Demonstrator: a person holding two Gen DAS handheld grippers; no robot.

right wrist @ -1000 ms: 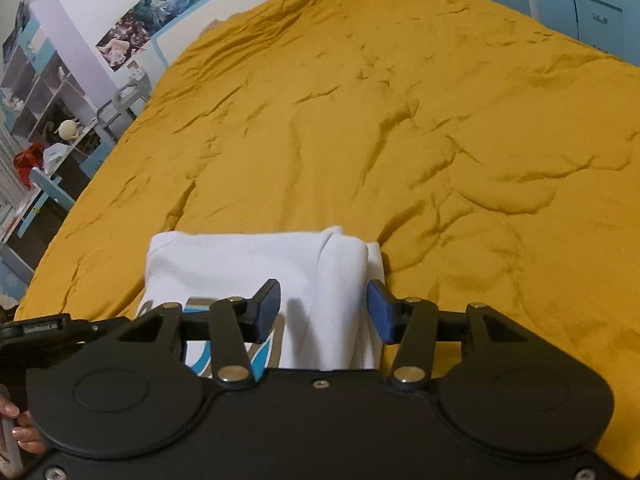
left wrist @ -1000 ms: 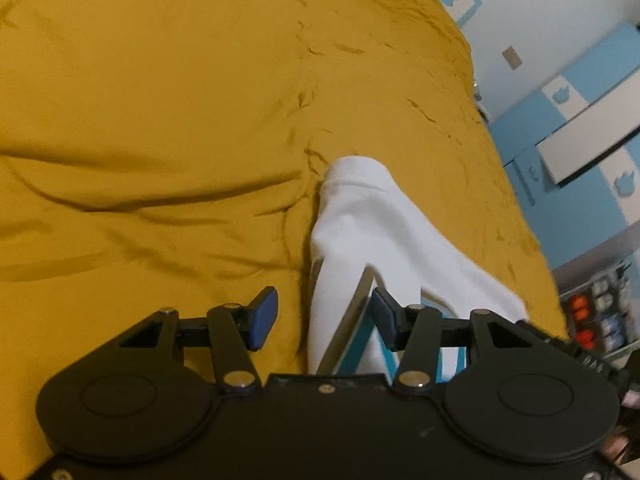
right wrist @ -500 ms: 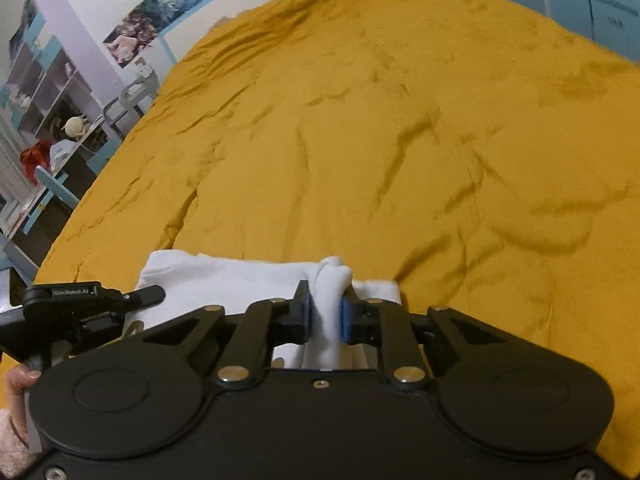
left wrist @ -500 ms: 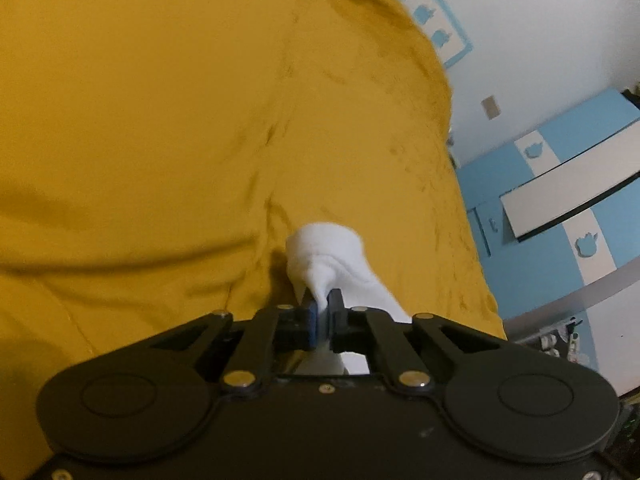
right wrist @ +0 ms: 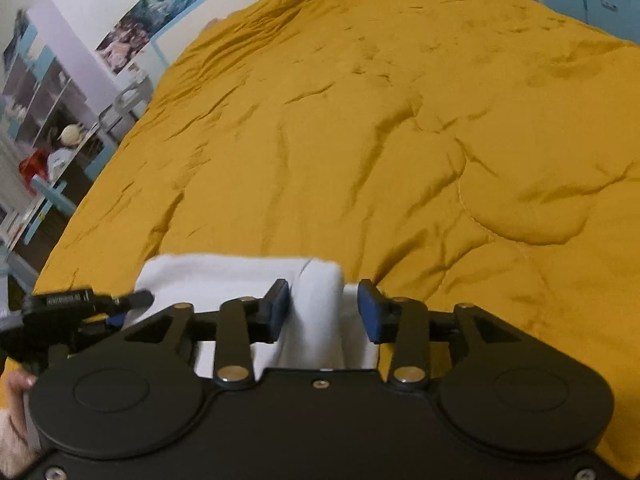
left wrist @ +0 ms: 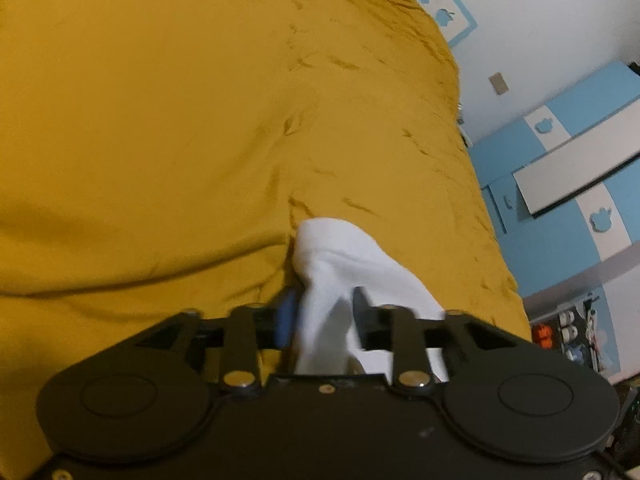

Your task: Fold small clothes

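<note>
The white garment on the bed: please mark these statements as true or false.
1. The white garment lies on a mustard-yellow bedcover. True.
2. The right gripper has its jaws clamped shut on the cloth. False: the jaws stand apart, a fold between them.
3. The left gripper has cloth between its jaws. True.
4. The garment is red. False: it is white.

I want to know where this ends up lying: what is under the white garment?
The mustard bedspread lies under the folded white garment and spreads out past it. The part beneath the cloth, and anything there, is covered.
</note>
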